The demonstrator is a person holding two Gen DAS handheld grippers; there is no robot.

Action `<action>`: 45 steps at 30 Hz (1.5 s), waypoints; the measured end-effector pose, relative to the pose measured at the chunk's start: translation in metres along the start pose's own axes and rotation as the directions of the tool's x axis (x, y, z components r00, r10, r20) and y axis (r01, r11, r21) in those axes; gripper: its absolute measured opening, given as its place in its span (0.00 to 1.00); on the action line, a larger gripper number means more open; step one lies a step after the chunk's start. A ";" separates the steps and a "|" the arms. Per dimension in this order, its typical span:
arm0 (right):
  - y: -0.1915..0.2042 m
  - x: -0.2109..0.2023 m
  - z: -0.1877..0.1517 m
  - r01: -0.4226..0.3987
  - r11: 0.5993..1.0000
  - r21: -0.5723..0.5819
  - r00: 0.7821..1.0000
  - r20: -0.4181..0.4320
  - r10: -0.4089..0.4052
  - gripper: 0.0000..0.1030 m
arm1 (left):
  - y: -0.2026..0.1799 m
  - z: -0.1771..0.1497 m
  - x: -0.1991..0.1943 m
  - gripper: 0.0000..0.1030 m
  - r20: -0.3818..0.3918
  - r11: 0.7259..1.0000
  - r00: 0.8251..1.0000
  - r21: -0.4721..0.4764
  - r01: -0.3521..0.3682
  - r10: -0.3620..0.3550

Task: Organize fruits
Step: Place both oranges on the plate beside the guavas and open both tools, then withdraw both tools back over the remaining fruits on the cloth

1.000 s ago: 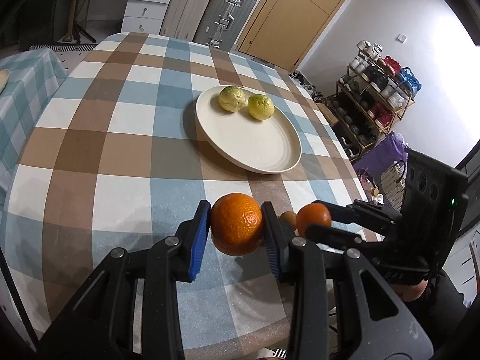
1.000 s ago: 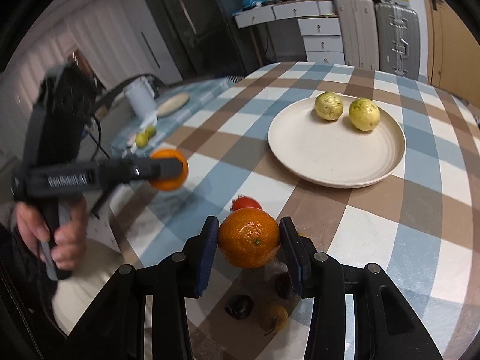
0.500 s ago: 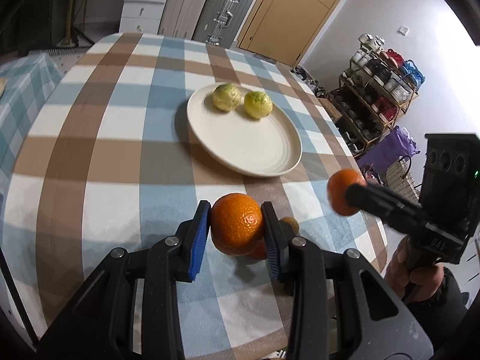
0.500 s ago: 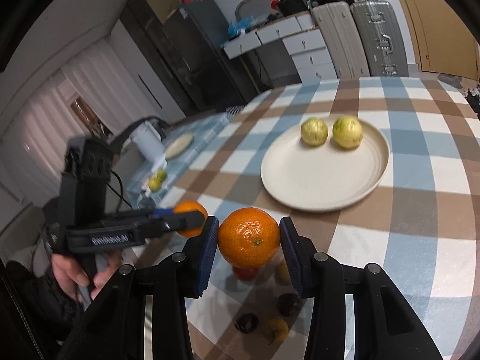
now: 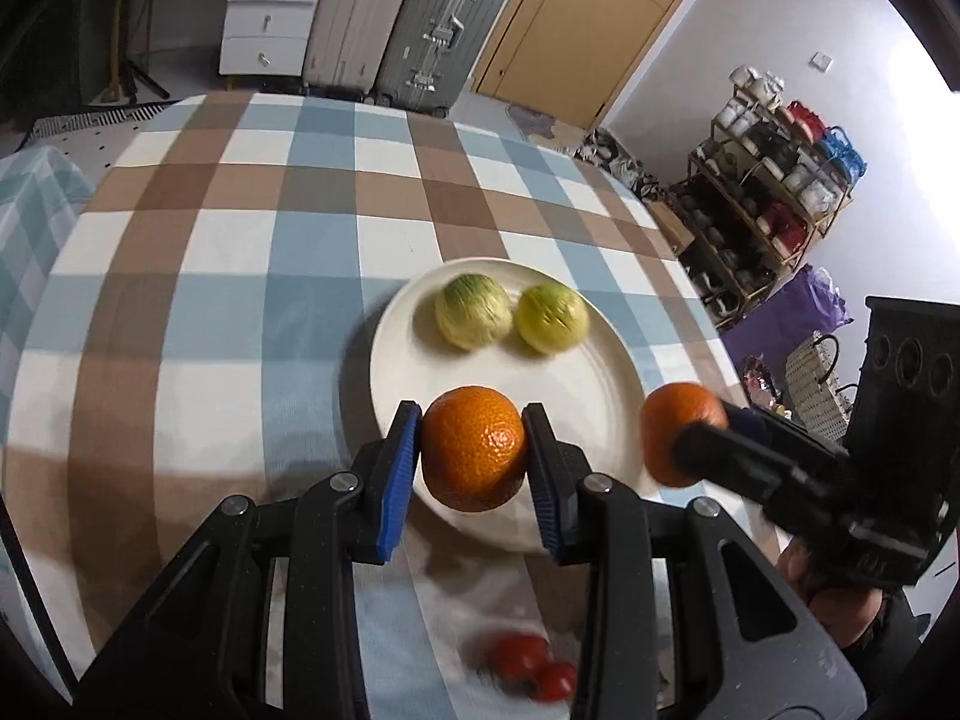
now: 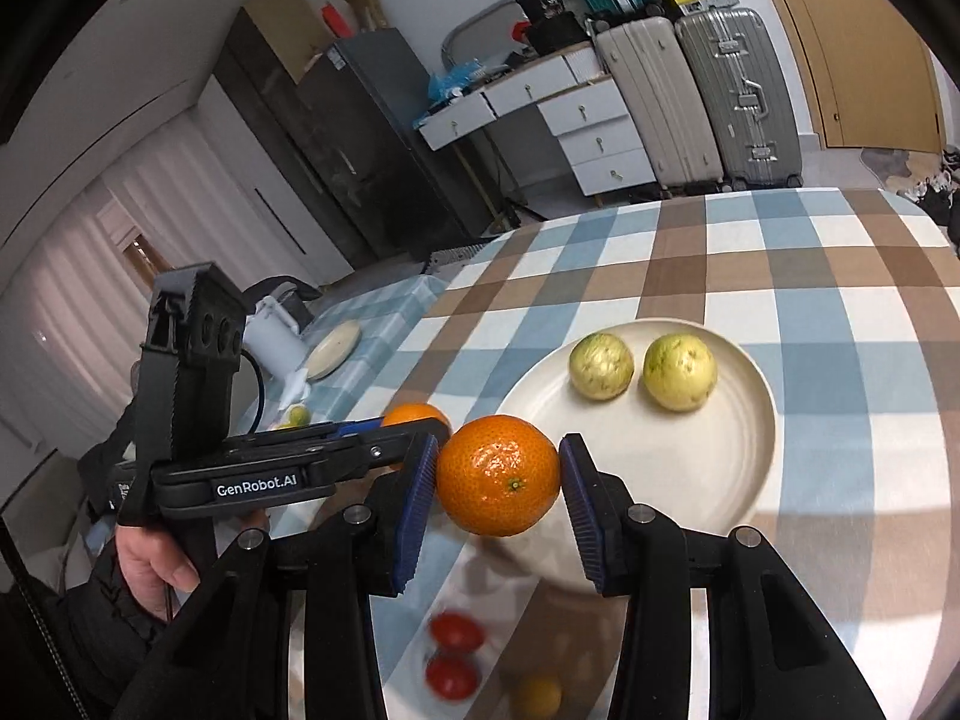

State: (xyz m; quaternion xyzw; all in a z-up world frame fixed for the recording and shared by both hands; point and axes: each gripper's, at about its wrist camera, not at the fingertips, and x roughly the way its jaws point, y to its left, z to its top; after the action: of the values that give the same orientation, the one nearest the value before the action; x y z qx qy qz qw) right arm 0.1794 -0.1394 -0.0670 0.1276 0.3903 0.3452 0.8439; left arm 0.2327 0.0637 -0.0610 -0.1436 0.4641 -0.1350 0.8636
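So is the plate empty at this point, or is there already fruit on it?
Not empty: the plate holds two yellow-green fruits side by side near its far rim. No orange rests on it.

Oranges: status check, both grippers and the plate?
Left gripper shut on an orange, over plate near rim. Right gripper shut on second orange. Two green fruits on plate; landing space clear.

The setting was a room in a home. A checked tablecloth (image 5: 240, 276) covered the dining table at frame centre. Hard-shell suitcases (image 5: 420, 30) and a white drawer unit (image 5: 264, 24) stood along the top edge beside a wooden door (image 5: 576, 18). A shelf rack of shoes and bags (image 5: 774, 180) occupied the right.
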 end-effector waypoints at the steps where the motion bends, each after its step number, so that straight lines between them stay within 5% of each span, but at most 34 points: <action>1: -0.002 0.009 0.004 0.012 1.000 -0.003 1.000 -0.011 -0.012 0.42 | 0.002 0.007 0.008 0.30 -0.007 1.000 1.000 0.007 -0.005 0.005; 10: -0.011 0.083 0.006 0.051 0.996 -0.068 0.986 -0.152 -0.061 0.42 | 0.015 0.042 0.067 0.30 -0.070 0.999 0.997 0.030 0.012 -0.009; 23: -0.020 0.116 0.003 0.070 0.997 0.025 0.982 -0.175 -0.065 0.44 | 0.012 0.050 0.086 0.31 -0.096 0.999 0.995 0.031 0.008 -0.005; 26: -0.017 0.109 0.006 0.056 0.998 0.022 0.987 -0.151 -0.052 0.61 | 0.009 0.049 0.081 0.32 -0.092 0.999 0.996 0.054 0.004 0.001; 31: -0.017 0.081 0.007 0.084 0.996 0.019 0.987 -0.136 -0.081 0.68 | 0.005 0.042 0.061 0.64 -0.065 0.999 0.998 0.045 0.030 -0.027; 38: -0.017 0.014 -0.008 0.128 0.991 0.027 0.991 -0.047 -0.127 0.83 | -0.024 0.015 0.000 0.75 0.049 0.995 0.998 0.091 -0.038 0.033; 45: -0.001 -0.052 -0.028 0.144 0.989 0.010 0.986 0.086 -0.145 0.94 | -0.067 -0.029 -0.079 0.88 0.258 0.976 0.959 0.150 -0.158 0.116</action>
State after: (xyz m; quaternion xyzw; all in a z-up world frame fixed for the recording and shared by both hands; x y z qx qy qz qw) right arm 0.1346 -0.1772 -0.0563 0.1153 0.3623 0.2766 0.8826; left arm 0.1594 0.0272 0.0094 -0.0533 0.3485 -0.0946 0.9310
